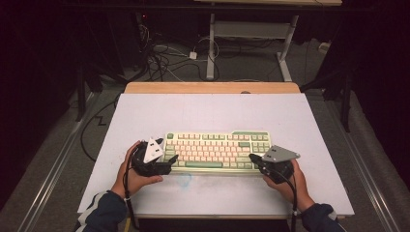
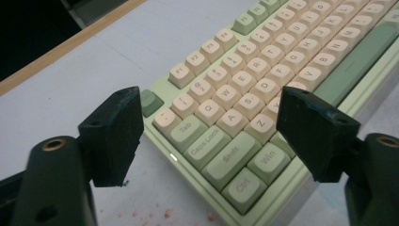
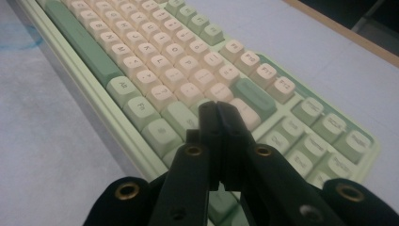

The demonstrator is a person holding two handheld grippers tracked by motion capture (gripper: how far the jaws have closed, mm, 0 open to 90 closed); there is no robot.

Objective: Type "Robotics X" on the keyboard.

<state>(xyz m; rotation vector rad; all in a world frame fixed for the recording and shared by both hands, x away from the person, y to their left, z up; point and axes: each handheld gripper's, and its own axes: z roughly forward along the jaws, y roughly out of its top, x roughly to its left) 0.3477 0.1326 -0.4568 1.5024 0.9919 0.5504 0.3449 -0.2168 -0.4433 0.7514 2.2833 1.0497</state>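
Both forearms come in at the bottom of the high view, sleeves dark with pale stripes, and I see my left gripper [image 1: 167,162] at the left end of the keyboard [image 1: 216,151] and my right gripper [image 1: 255,160] at its right end, each tilted inward toward the keys. That keyboard, pale green with cream keys, lies square on the white table [image 1: 212,113], nearer my edge than the far one, with a faint blue smudge [image 1: 184,180] on the board just in front of it. Looking along the left gripper [image 2: 209,134], I find its two black jaws standing well apart, released, with nothing between them but air; beyond them sit the Tab, Caps Lock and Shift keys of the keyboard [image 2: 263,80], and I cannot tell that either jaw touches the case. A few red specks [image 2: 155,214] mark the table below. Looking along the right gripper [image 3: 219,117], I find its jaws clenched flat against each other, holding nothing, their tip poised over the keys near the Enter end of the keyboard [image 3: 155,56]; whether the tip actually presses a key I cannot tell. I judge the work barely begun: the keyboard lies flat and ungripped, the closed right tip looks ready to poke a key, and any lifting or shifting is all left to do.
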